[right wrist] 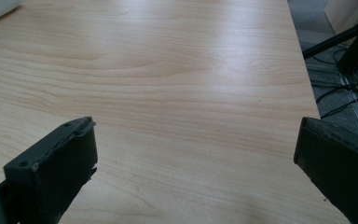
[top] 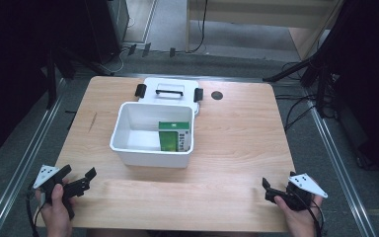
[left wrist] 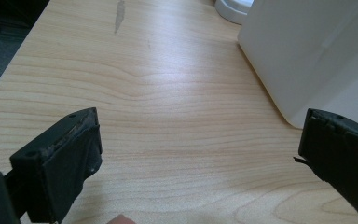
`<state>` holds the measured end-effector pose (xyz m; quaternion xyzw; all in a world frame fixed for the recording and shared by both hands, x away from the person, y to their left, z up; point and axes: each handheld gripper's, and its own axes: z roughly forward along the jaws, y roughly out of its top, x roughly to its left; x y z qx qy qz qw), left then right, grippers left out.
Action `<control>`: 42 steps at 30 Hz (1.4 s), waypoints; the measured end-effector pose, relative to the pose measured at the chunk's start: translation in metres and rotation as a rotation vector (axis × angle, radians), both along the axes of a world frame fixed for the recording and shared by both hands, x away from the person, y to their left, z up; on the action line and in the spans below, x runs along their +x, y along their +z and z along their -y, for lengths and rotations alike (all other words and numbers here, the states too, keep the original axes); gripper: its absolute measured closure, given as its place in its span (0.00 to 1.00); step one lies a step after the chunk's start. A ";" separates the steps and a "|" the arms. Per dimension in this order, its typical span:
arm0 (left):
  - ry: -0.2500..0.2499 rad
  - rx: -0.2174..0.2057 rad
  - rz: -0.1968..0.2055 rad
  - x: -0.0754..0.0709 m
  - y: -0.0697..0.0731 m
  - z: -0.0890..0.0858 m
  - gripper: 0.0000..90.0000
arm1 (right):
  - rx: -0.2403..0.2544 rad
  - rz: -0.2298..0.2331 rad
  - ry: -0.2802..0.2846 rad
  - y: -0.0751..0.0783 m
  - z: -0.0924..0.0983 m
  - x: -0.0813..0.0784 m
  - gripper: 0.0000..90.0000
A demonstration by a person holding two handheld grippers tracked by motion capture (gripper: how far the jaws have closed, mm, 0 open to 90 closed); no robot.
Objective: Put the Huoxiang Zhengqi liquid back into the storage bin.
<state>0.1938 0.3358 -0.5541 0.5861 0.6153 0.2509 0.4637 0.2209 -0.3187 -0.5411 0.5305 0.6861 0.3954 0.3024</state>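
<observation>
Left tool (top: 77,177) wide open, right tool (top: 271,190) wide open, both held low

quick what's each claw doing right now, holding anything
left claw: open, holding nothing, over the wooden table
right claw: open, holding nothing

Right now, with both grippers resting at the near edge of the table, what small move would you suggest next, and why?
Probably bring the left gripper forward toward the white bin. Its jaws are wide open and empty, the bin's wall is already near its right jaw, and the green box sits inside with the lid lying behind.
</observation>
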 end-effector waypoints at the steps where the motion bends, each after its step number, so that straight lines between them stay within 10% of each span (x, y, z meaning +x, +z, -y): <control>1: 0.000 0.000 0.000 0.000 0.000 0.000 0.00 | 0.002 0.000 -0.004 0.000 0.001 -0.001 0.00; 19: -0.001 -0.002 -0.006 0.000 0.000 0.000 0.00 | 0.050 -0.011 -0.013 -0.006 0.021 -0.009 0.00; 25: 0.002 -0.001 -0.005 0.001 0.000 0.000 0.00 | 0.064 -0.027 -0.160 -0.006 0.024 -0.008 0.14; 42: -0.001 -0.003 -0.014 0.003 0.000 -0.001 0.00 | 0.084 -0.045 -0.083 -0.006 0.023 -0.007 0.14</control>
